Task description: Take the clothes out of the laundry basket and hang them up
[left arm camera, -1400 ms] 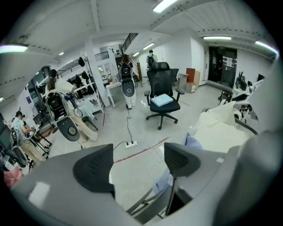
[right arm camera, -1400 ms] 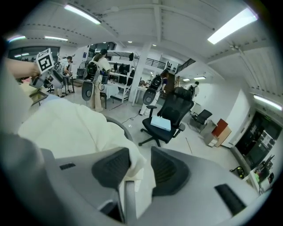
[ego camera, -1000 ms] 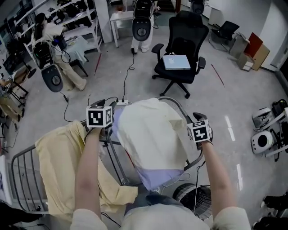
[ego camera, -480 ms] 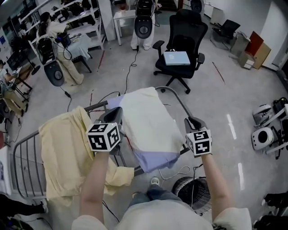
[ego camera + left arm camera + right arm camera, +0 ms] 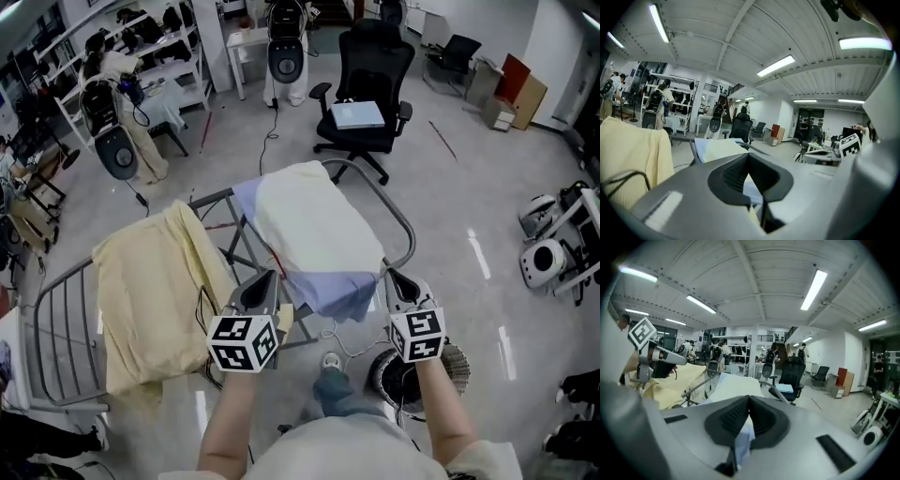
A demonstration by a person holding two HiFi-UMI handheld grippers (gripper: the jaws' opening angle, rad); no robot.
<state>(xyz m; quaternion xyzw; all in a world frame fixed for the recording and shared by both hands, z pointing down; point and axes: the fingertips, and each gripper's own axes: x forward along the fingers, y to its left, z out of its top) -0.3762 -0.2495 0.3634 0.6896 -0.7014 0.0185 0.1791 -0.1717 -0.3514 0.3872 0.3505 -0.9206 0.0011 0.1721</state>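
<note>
Left gripper (image 5: 267, 278) and right gripper (image 5: 390, 275): jaws shut, empty, the right's just closed. Draw clear of the shirt (image 5: 314, 220) at 12 o'clock without snagging its hem.

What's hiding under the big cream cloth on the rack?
A lavender cloth peeks out beneath the cream cloth at its near edge. The rack shows grey bars around them. The bars underneath are covered.
</note>
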